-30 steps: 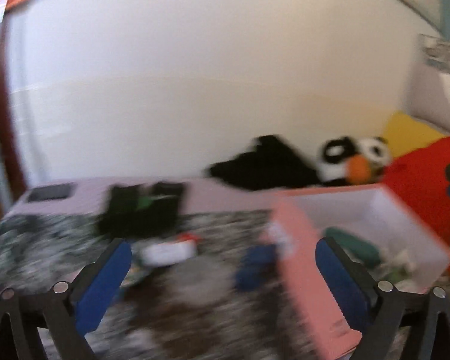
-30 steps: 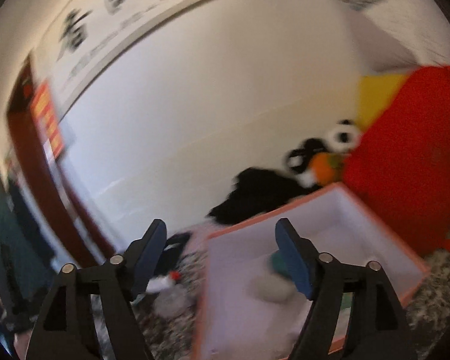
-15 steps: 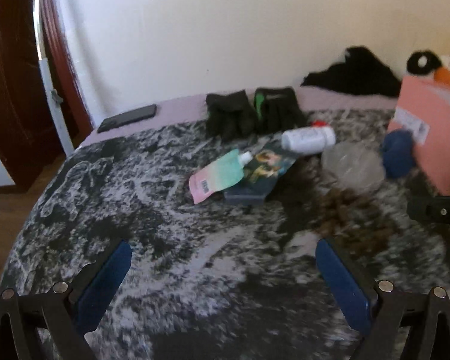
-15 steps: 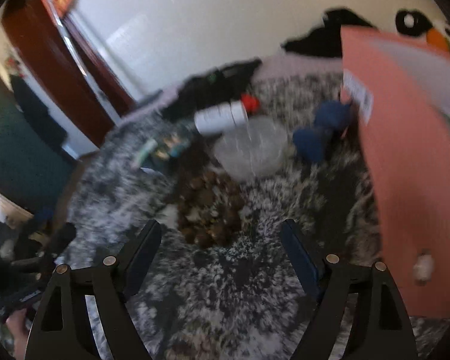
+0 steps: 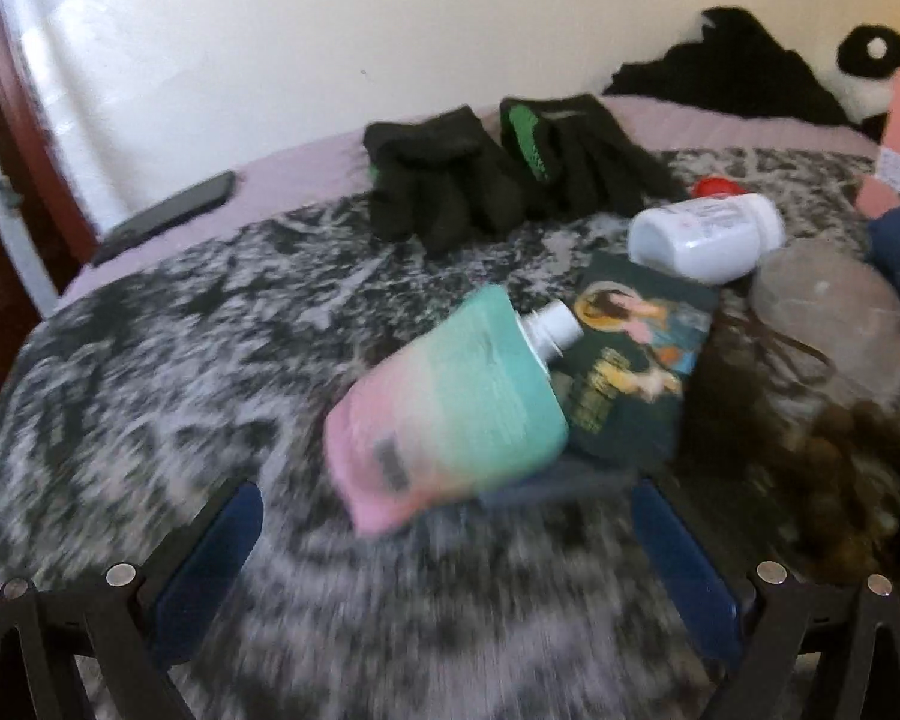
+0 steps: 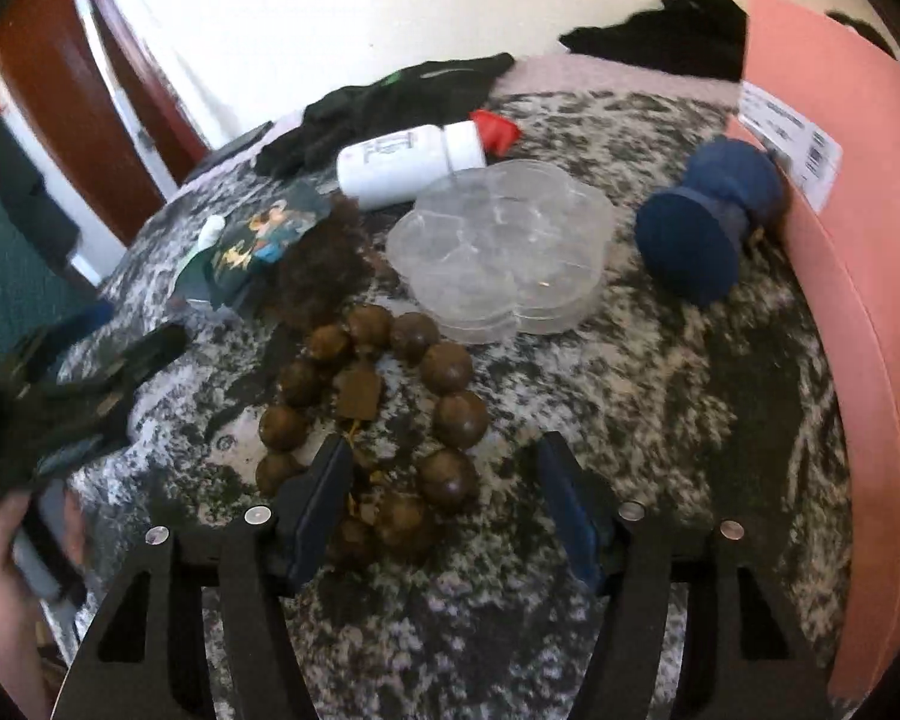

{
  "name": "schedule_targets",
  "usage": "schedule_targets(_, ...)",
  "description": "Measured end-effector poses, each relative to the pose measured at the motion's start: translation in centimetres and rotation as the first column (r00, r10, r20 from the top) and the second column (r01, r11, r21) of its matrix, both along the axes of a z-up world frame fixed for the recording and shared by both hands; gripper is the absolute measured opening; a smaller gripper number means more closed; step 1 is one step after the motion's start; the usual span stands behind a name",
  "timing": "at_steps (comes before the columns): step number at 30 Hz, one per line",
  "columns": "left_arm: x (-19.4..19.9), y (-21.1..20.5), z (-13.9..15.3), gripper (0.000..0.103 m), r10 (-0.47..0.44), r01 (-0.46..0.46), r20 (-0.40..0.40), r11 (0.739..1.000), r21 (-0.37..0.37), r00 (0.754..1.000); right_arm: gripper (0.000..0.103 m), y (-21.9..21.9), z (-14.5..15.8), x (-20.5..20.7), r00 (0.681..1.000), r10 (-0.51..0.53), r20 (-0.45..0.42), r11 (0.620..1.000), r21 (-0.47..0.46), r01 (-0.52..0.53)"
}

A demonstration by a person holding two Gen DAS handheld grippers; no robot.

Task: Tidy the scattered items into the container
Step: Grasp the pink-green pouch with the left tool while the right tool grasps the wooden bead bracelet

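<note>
On my left wrist view, the left hand-held gripper (image 5: 444,546) gapes empty just short of the spouted pouch (image 5: 450,408) on the speckled blanket (image 5: 150,360). On my right view, the right hand-held gripper (image 6: 444,498), just narrowing yet still apart, straddles the bead bracelet (image 6: 390,408); the pink box (image 6: 858,300) stands rightward.

A bed spread with a black-and-white mottled blanket (image 6: 660,396) carries everything. On it lie a loop of brown wooden beads (image 6: 390,408), a clear plastic tray (image 6: 504,252), a white bottle (image 6: 408,162) on its side, a blue dumbbell-shaped toy (image 6: 708,222) against the pink box (image 6: 840,300), a teal-and-pink pouch (image 5: 450,414), a dark picture card (image 5: 636,360) and 2 black gloves (image 5: 498,174). A phone (image 5: 168,216) rests on the mauve sheet (image 5: 306,174).
</note>
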State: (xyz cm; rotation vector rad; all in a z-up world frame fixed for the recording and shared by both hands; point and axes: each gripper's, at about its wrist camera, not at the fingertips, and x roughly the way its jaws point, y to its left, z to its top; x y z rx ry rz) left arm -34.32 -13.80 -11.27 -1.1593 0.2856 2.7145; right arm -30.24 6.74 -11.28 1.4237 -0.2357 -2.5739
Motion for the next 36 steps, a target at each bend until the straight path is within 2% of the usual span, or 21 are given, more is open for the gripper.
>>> schedule_targets(1, -0.9, 0.0, -0.3, 0.101, -0.007, 0.007, 0.008, 1.000, 0.016, 1.000, 0.067, -0.3, 0.0, -0.1, 1.000, 0.012, -0.010, 1.000, 0.016, -0.012)
schedule_targets(3, -2.2, -0.6, -0.6, 0.098, -0.011, 0.008, 0.038, 0.997, 0.083, 0.999, 0.049, -0.1, 0.0, -0.3, 1.000, 0.028, -0.008, 1.000, -0.002, -0.028)
schedule_targets(4, -2.8, -1.2, -0.8, 0.085, -0.024, 0.014, 0.068, 0.989, 0.149, 0.997, 0.030, 0.1, -0.1, -0.4, 0.999, 0.035, -0.005, 0.999, -0.015, -0.035)
schedule_targets(5, -3.0, -1.7, -0.9, 0.074, -0.017, 0.003, 0.076, 0.985, 0.172, 0.997, 0.020, 0.2, -0.1, -0.6, 0.999, 0.041, -0.003, 0.999, -0.029, -0.041)
schedule_targets(6, -3.0, -2.2, -0.9, 0.051, -0.005, -0.011, 0.089, 0.982, 0.187, 0.996, 0.020, 0.4, -0.1, -0.7, 0.999, 0.048, 0.000, 0.998, -0.042, -0.048)
schedule_targets(7, -3.0, -2.8, -0.9, 0.039, 0.004, -0.024, 0.100, 0.979, 0.202, 0.995, 0.020, 0.6, -0.1, -0.8, 0.998, 0.055, 0.002, 0.997, -0.056, -0.055)
schedule_targets(14, 0.3, -3.4, 1.2, 0.031, -0.001, -0.014, 0.076, 0.978, 0.207, 0.997, 0.020, 1.5, 0.3, -0.6, 0.998, 0.060, 0.013, 0.989, -0.132, -0.058)
schedule_targets(17, 2.2, -2.6, 3.4, 0.020, -0.018, 0.009, 0.040, 0.977, 0.213, 0.999, 0.020, 2.1, 1.0, -0.1, 0.998, 0.059, 0.017, 0.979, -0.196, -0.055)
schedule_targets(19, 3.2, -1.8, 4.4, 0.013, -0.029, 0.024, 0.025, 0.985, 0.173, 0.999, 0.020, 2.6, 1.9, 0.3, 0.999, 0.050, 0.005, 0.973, -0.224, -0.048)
schedule_targets(21, 4.0, -0.9, 4.9, 0.014, -0.037, 0.036, 0.012, 0.992, 0.118, 0.999, 0.020, 3.0, 2.8, 0.8, 0.999, 0.044, -0.010, 0.969, -0.242, -0.045)
schedule_targets(23, 4.1, -0.4, 4.7, 0.026, -0.039, 0.037, 0.020, 0.996, 0.076, 0.999, 0.020, 3.3, 3.4, 1.4, 0.999, 0.047, -0.012, 0.962, -0.267, -0.049)
schedule_targets(25, 3.9, -0.5, 4.1, 0.074, -0.026, 0.023, 0.035, 0.997, 0.068, 0.999, 0.020, 3.3, 3.4, 1.7, 0.998, 0.061, 0.000, 0.958, -0.280, -0.059)
schedule_targets(30, 2.8, -0.9, 2.6, 0.084, 0.009, -0.015, 0.050, 0.992, 0.127, 0.999, 0.020, 3.2, 2.9, 1.6, 0.996, 0.086, 0.027, 0.954, -0.290, -0.075)
schedule_targets(35, -1.4, 1.1, -0.8, 0.091, -0.025, 0.000, 0.154, 0.986, 0.165, 0.988, 0.020, 4.0, 1.6, 0.5, 0.995, 0.082, 0.064, 0.953, -0.296, -0.059)
schedule_targets(36, -1.6, 1.8, -1.2, 0.100, -0.025, 0.002, 0.146, 0.988, 0.153, 0.989, 0.020, 4.2, 1.4, 0.4, 0.994, 0.079, 0.072, 0.952, -0.301, -0.054)
